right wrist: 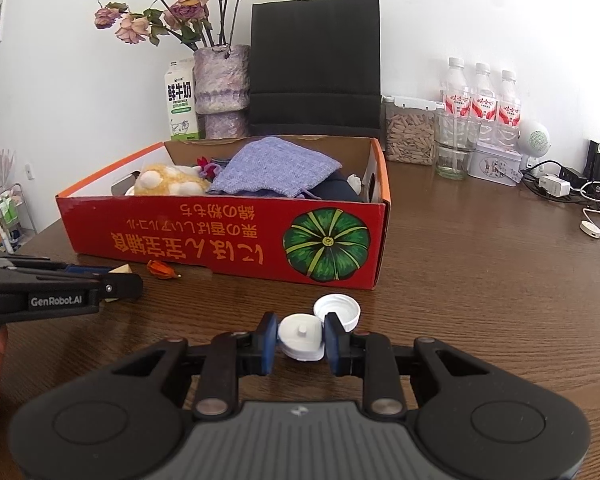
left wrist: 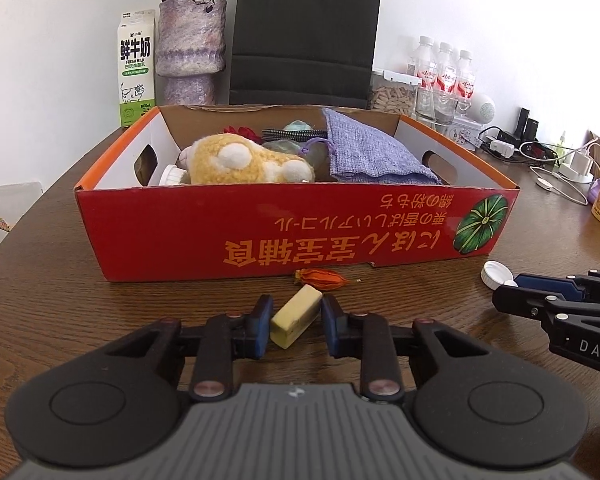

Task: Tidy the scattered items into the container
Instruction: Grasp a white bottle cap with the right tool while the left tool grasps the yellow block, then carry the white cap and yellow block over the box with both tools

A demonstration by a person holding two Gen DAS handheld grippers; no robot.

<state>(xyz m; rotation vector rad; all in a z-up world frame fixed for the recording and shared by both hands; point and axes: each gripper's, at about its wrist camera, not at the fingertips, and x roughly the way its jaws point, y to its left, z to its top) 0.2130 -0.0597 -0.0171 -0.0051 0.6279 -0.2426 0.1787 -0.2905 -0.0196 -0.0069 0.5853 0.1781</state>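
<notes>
On the wooden table (left wrist: 80, 300), a red cardboard box (left wrist: 260, 232) is holding a yellow plush toy (left wrist: 244, 162) and a purple knitted cloth (left wrist: 376, 152). Just in front of the box, the left gripper (left wrist: 296, 322) is clamping a pale yellow block (left wrist: 296, 320) between its blue pads, beside a dried orange flower (left wrist: 320, 278). Also before the box, the right gripper (right wrist: 300, 338) is pinching a white flip-top cap (right wrist: 302, 336), its lid (right wrist: 338, 310) hanging open.

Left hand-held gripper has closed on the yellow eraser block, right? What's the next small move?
Probably lift it straight up. The left hand-held gripper pads press both sides of the yellow eraser block, which rests on the table before the red cardboard box; its wall must be cleared first.
</notes>
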